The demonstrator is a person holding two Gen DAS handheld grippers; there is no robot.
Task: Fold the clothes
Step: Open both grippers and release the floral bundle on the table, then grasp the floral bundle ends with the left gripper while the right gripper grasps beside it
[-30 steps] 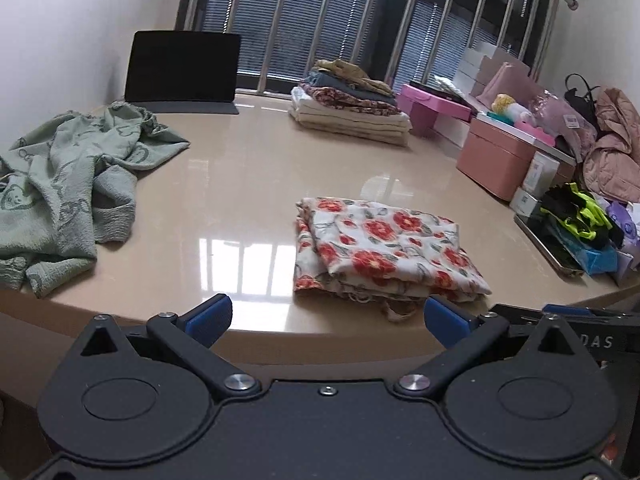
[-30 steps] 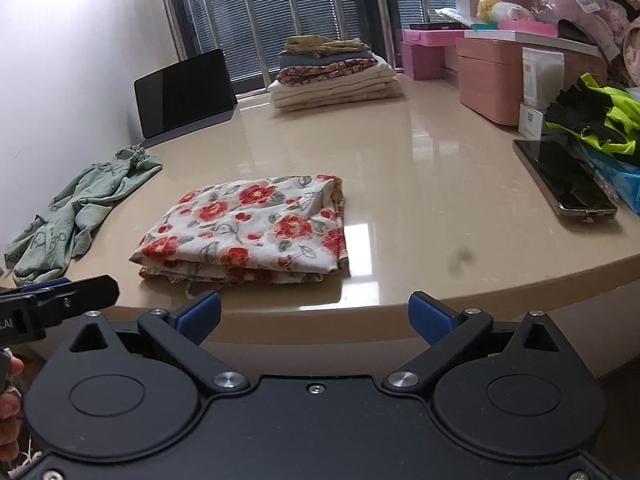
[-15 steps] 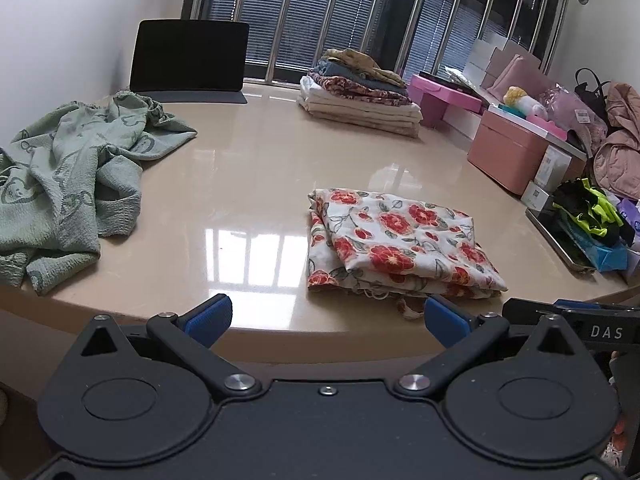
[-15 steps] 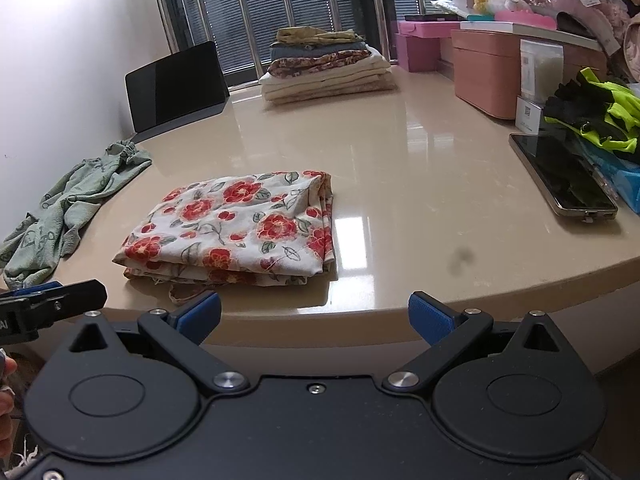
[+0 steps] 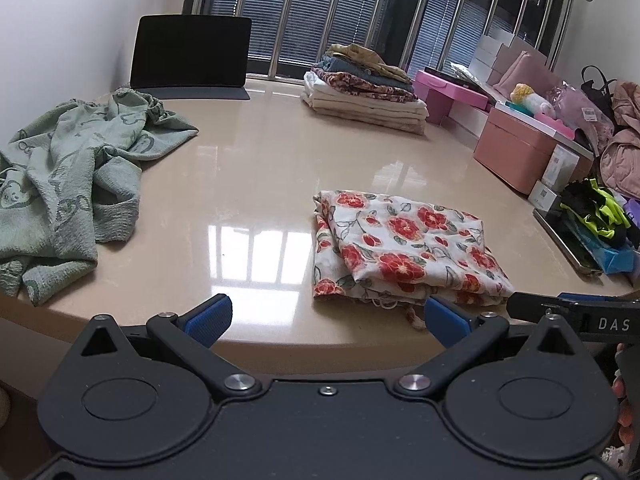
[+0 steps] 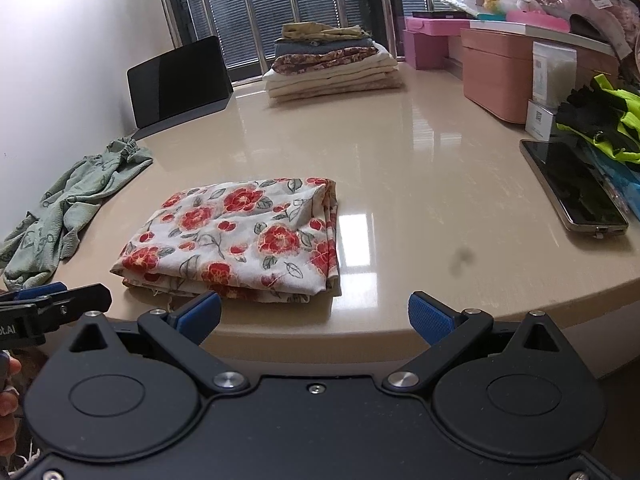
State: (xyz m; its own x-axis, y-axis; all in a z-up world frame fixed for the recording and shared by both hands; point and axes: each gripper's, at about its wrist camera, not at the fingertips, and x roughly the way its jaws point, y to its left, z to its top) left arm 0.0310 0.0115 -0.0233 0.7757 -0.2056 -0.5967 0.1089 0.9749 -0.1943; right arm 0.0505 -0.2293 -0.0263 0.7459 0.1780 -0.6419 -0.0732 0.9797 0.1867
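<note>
Through my left wrist camera, my left gripper (image 5: 326, 316) hangs at the table (image 5: 256, 168) edge, jaws wide and empty. The floral cloth (image 5: 404, 248) lies folded near that edge, its long axis running from far left to near right, layered edges facing me.

Through my right wrist camera, my right gripper (image 6: 316, 316) is spread wide too, holding nothing. The cloth (image 6: 240, 240) lies just ahead, its fold on the right, red flowers on white.

left gripper (image 5: 326, 316): black body | blue ribbed pads (image 5: 210, 316) | silver screws | white "DAS" lettering
</note>
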